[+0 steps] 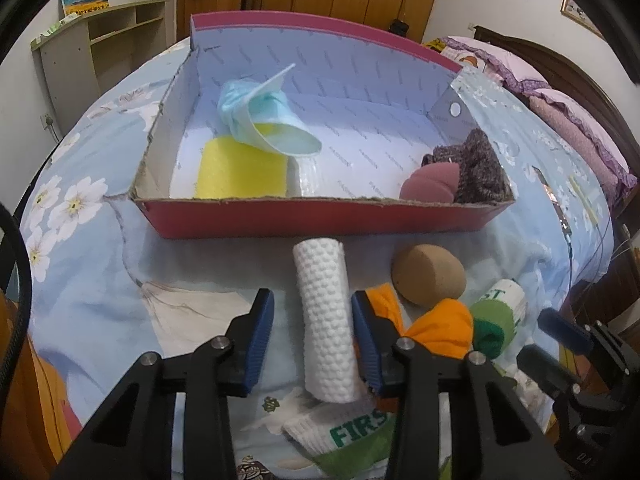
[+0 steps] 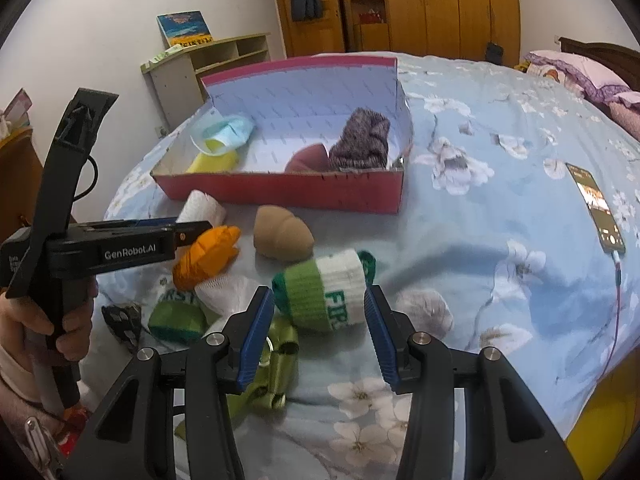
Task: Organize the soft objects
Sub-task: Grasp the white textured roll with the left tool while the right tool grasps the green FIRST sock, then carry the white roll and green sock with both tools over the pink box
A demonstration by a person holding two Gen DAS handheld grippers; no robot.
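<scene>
**Both grippers set over soft items on the bed, red box ahead of the jaws**

Bed [image 1: 100, 280]: blue floral cover, bearing every item noted below.

Red box [image 1: 320, 216]: open cardboard tray with white lining, lying straight ahead of both sets of jaws, beyond the loose items. Inside it: a yellow sponge [image 1: 240, 172] at the near left with a blue face mask [image 1: 264, 116] draped on top, and a knitted brown cloth [image 1: 476, 168] in the near right corner with a pink sponge [image 1: 432, 184] just beside it.

Left gripper [image 1: 313, 340]: jaws parted. A white rolled towel [image 1: 326, 320] lies lengthwise between them. The right pad looks to be at the towel's side, the left pad stands clear, so no grasp is made.

Right gripper [image 2: 320, 332]: jaws released and wide. A rolled green-and-white sock [image 2: 324, 288] lies between and just ahead of the tips, with neither pad on it.

Loose items: an orange cloth [image 1: 436, 328] is just right of the left jaws; a tan sponge [image 1: 428, 274] sits ahead of it, near the box wall. A second green-and-white sock [image 2: 176, 312] lies left of the right jaws. A phone [image 2: 596, 208] on a cable rests well off to their right.
</scene>
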